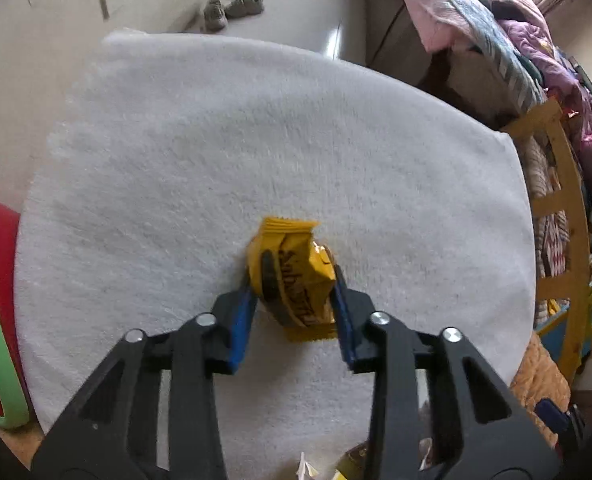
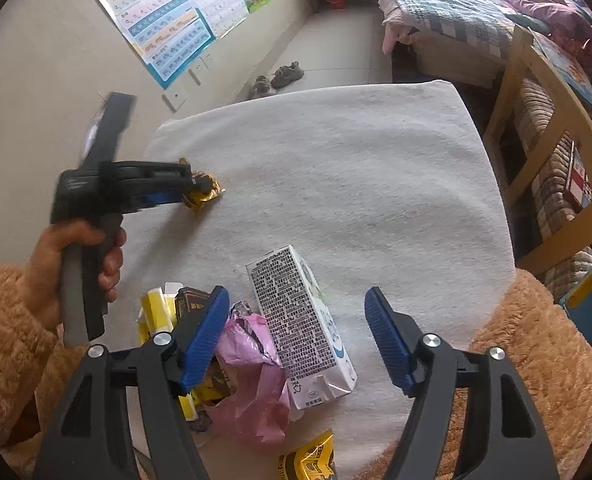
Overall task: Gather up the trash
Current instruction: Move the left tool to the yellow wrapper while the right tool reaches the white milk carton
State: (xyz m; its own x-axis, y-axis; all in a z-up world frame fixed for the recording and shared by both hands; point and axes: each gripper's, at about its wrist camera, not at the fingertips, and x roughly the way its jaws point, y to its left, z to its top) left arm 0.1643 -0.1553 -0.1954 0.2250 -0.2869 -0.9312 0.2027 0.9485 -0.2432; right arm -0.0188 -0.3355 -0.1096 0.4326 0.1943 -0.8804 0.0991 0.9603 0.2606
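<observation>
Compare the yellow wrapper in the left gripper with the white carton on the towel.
The yellow wrapper is crumpled and soft; the white carton is a rigid box, dented at its near end. The wrapper is pinched between the left gripper pads; the carton lies free on its side under the open right gripper. The wrapper looks smaller than the carton. Both are on the white towel.

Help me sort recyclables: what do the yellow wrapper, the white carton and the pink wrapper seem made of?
Yellow wrapper: glossy plastic or foil film, creased, with a serrated edge. White carton: probably coated paperboard, with folded seams and matte print. Pink wrapper: thin shiny film, crumpled.
</observation>
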